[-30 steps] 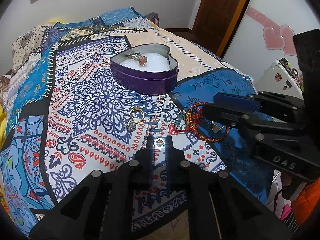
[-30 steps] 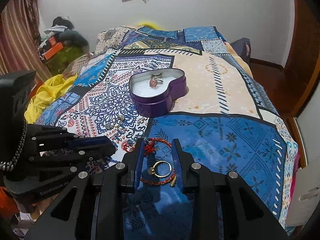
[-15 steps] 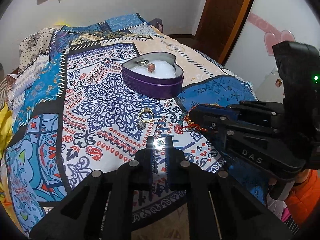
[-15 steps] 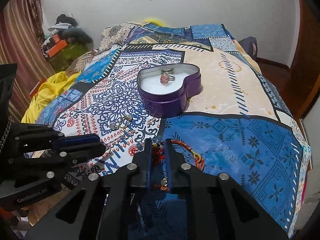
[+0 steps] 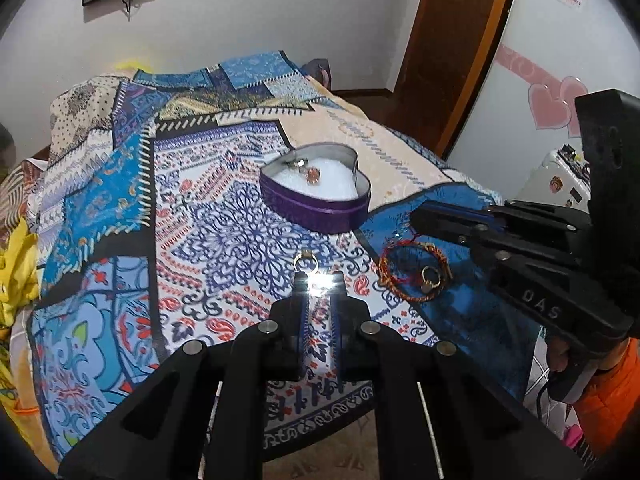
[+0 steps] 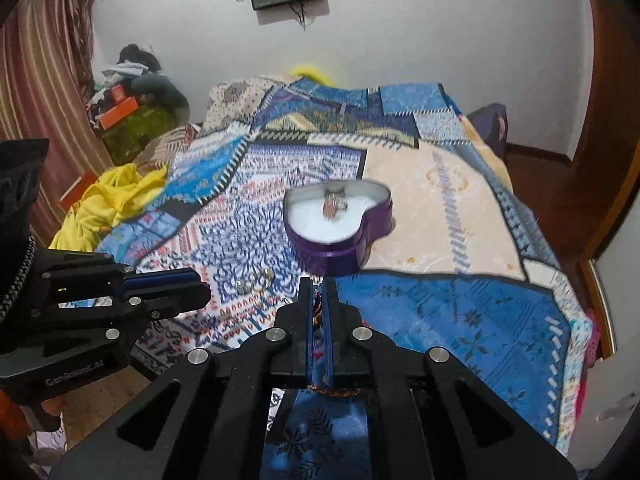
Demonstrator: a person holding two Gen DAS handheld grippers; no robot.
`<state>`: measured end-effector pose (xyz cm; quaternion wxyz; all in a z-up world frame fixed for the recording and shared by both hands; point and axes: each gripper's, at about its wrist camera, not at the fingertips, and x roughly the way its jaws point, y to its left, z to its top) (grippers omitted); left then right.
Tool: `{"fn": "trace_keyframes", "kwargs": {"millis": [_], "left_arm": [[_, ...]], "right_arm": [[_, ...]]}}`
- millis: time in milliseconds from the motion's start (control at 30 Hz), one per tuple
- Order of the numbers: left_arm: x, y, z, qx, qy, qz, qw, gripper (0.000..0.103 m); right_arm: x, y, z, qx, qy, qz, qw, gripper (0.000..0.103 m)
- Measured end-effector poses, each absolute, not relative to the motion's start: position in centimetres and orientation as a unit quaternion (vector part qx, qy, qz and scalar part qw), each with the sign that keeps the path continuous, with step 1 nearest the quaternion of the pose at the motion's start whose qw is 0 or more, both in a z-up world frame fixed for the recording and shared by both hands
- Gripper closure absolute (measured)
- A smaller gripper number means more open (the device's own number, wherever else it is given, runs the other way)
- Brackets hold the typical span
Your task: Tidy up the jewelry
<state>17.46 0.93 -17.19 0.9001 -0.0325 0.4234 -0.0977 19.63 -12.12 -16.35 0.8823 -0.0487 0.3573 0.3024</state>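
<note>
A purple heart-shaped tin (image 5: pixel 320 204) with white lining sits on the patterned bedspread and holds rings (image 5: pixel 310 172); it also shows in the right wrist view (image 6: pixel 340 240). My right gripper (image 6: pixel 318 288) is shut on a red and gold braided bracelet (image 5: pixel 404 276), lifted off the bed with a gold ring (image 5: pixel 430 278) hanging on it. My left gripper (image 5: pixel 318 280) hovers low, narrowly open and empty, just short of a gold ring (image 5: pixel 306 262) on the bed. The loose rings also show in the right wrist view (image 6: pixel 256 282).
The bed's near edge (image 5: pixel 320 420) is just below my grippers. Yellow cloth (image 6: pixel 108 200) lies off the bed's left side. A wooden door (image 5: pixel 452 40) and a white cabinet (image 5: pixel 556 176) stand to the right.
My right gripper closed on the bracelet and raised it from the bedspread. Both grippers rose and tilted, so the tin sits lower and farther in view.
</note>
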Motion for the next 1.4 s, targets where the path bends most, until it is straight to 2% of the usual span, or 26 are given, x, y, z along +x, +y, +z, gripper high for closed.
{"fn": "trace_keyframes", "kwargs": {"millis": [833,1400], "left_arm": [[21.2,3.1,-12.8,-0.038,0.368,-0.080,0.925,0.094],[25.8,3.0,-15.3,-0.039,0.394,-0.088,0.914,0.094]], "right_arm": [[22.4,-10.9,-8.3,-0.039,0.250,0.296,0.921,0.099],[25.5,-8.7,-11.8,-0.025,0.292,0.310,0.905,0.099]]}}
